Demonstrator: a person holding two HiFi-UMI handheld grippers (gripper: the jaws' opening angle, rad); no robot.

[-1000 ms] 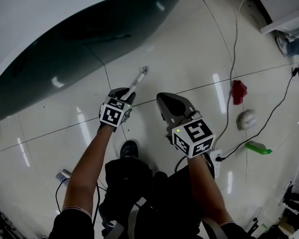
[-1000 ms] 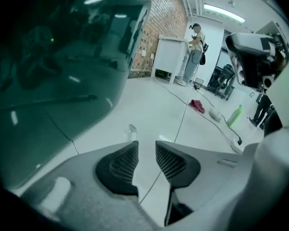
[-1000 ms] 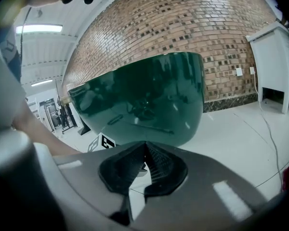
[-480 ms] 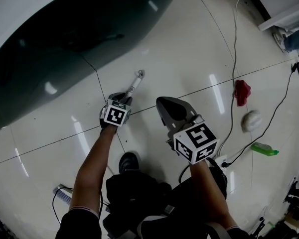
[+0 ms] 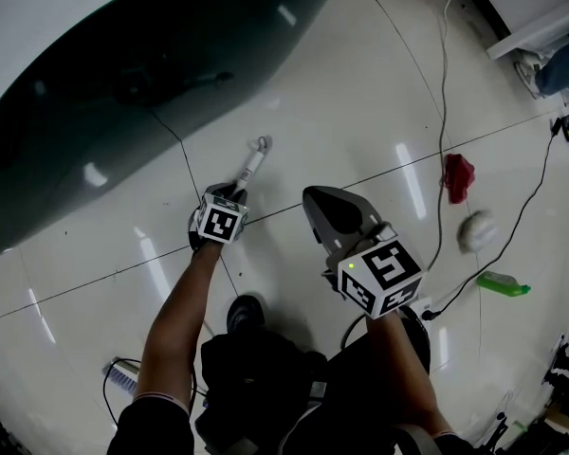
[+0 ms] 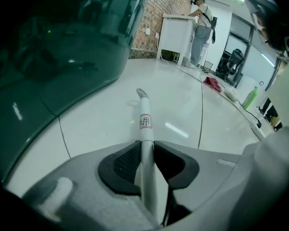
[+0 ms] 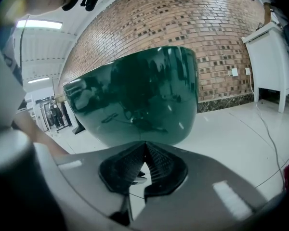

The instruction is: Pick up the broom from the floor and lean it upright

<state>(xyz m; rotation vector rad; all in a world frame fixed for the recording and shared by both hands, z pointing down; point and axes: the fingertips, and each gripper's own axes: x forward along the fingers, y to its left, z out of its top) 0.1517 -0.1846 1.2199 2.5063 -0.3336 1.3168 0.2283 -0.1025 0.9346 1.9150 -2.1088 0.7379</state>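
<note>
Here the grasping step is in hand. In the left gripper view, the left gripper [image 6: 145, 147] is closing on the broom handle [image 6: 143, 107], and its dark pads meet the white tube on both sides. The handle lies flat on the pale tiled floor [image 5: 360, 93]. Its tip points toward the top centre of the head view and stops just short of the big dark-green shell [image 5: 123, 55] at upper left. The right gripper [image 5: 315, 199] sits to the right, apart from the handle, with its jaws together on nothing.

As I judge it, the next move calls for a firm pinch. The tip end then has to be raised so the handle swings upright while the brush end stays low.

Only the head view gives the layout. What looks like the bristled head [image 5: 121, 375] shows at lower left behind the arm, with a red cloth [image 5: 455, 173] and a green bottle [image 5: 498, 282] far right. Only the left gripper view shows the pad contact and a small label [image 6: 145, 122]. Only the right gripper view shows that gripper's tips meeting and the brick wall [image 7: 183, 28] beyond the shell.
</note>
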